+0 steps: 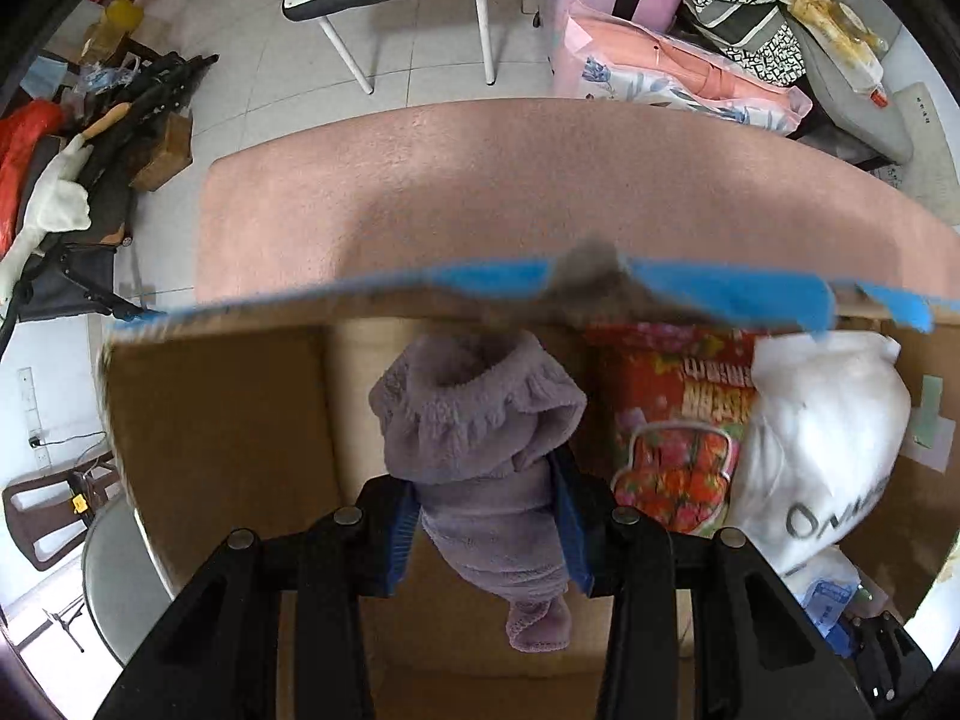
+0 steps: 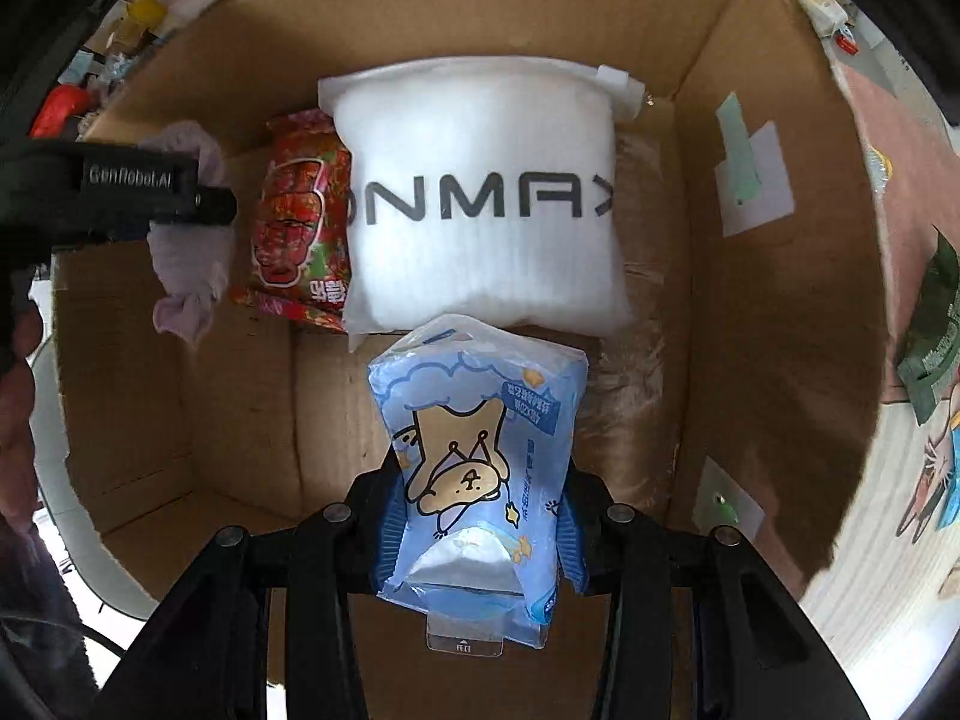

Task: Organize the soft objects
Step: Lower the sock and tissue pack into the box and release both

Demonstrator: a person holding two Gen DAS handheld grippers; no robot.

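My left gripper (image 1: 487,516) is shut on a fuzzy purple sock (image 1: 480,432) and holds it over the open cardboard box (image 1: 216,420). In the right wrist view the left gripper (image 2: 204,204) and the sock (image 2: 189,276) show at the box's left. My right gripper (image 2: 480,522) is shut on a blue tissue pack (image 2: 480,456) with a cartoon bear, held inside the box (image 2: 780,330). A white ONMAX bag (image 2: 480,198) and a red printed packet (image 2: 300,228) lie on the box floor. Both also show in the left wrist view: the white bag (image 1: 822,438) and the red packet (image 1: 678,420).
The box's far rim carries blue tape (image 1: 720,294). Beyond it lies a pink cloth-covered surface (image 1: 540,180). A chair (image 1: 408,0), pink bags (image 1: 660,60) and floor clutter (image 1: 90,150) stand farther off. A green packet (image 2: 930,330) lies right of the box.
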